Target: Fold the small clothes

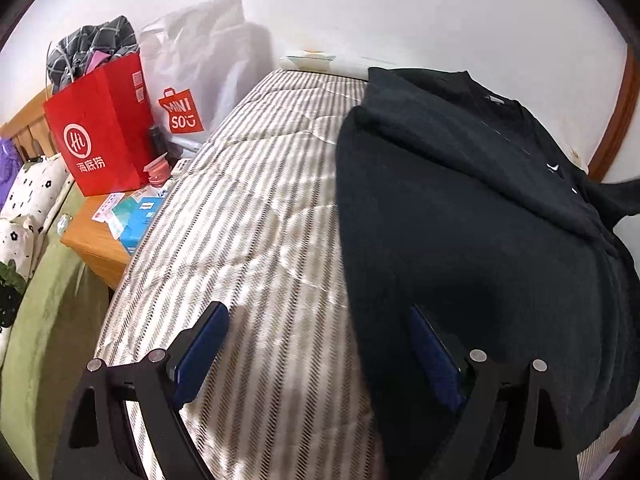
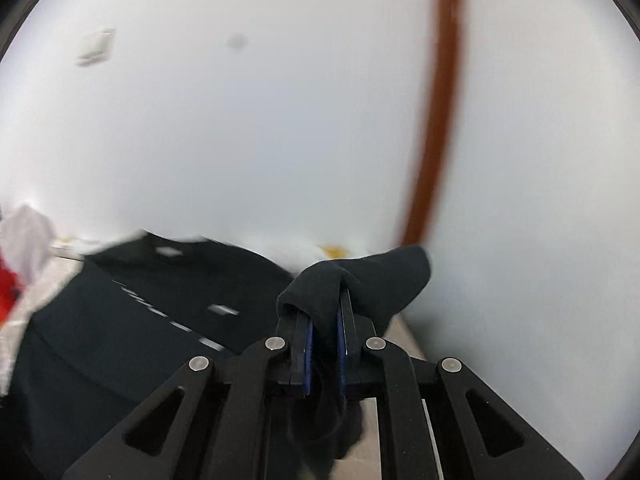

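Apparently right claw (image 2: 325, 320) pinches black shirt (image 2: 120, 320).

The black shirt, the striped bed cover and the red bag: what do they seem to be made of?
Black shirt: soft matte knit, probably cotton jersey; it drapes and bunches limply where the right gripper pinches it. Striped bed cover: quilted woven fabric with a slight sheen; stitched puckers show. Red bag: stiff smooth paper, likely coated, with sharp creases.
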Demonstrator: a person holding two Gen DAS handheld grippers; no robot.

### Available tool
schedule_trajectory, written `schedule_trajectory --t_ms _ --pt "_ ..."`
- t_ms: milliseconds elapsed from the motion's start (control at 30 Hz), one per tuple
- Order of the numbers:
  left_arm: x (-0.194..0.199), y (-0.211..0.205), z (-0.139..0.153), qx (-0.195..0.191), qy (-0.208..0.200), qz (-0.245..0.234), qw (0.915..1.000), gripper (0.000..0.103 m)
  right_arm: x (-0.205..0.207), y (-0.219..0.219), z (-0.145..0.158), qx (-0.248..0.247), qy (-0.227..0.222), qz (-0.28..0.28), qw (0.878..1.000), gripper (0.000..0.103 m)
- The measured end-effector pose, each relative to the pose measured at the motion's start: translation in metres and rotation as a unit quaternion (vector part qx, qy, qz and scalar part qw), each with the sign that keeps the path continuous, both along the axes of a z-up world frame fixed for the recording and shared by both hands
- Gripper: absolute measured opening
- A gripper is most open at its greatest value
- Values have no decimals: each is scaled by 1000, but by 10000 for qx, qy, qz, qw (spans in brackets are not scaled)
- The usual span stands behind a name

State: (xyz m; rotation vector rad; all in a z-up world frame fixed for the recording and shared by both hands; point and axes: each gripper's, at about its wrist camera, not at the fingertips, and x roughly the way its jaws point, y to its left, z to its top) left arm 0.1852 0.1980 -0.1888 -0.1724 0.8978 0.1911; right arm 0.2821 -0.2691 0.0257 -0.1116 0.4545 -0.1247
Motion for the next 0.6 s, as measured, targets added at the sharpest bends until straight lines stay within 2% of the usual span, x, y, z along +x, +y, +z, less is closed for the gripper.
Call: schedule_trajectory --t_ms 67,133,267,433,600 --pt "-1 4 -2 50 -26 49 10000 90 12 46 9 -69 -46 401 9992 9" --pt "-1 11 -5 -88 -58 91 9999 90 21 86 10 -124 -65 732 9972 9" --pt "-2 17 -5 -197 -129 94 9997 88 55 160 -8 -99 114 1277 9917 9" --pt "3 13 -8 -80 -19 21 10000 94 86 229 -60 -416 544 1662 9837 10" --pt "7 6 -10 134 121 -24 9998 97 107 251 -119 -505 1262 1743 9753 12"
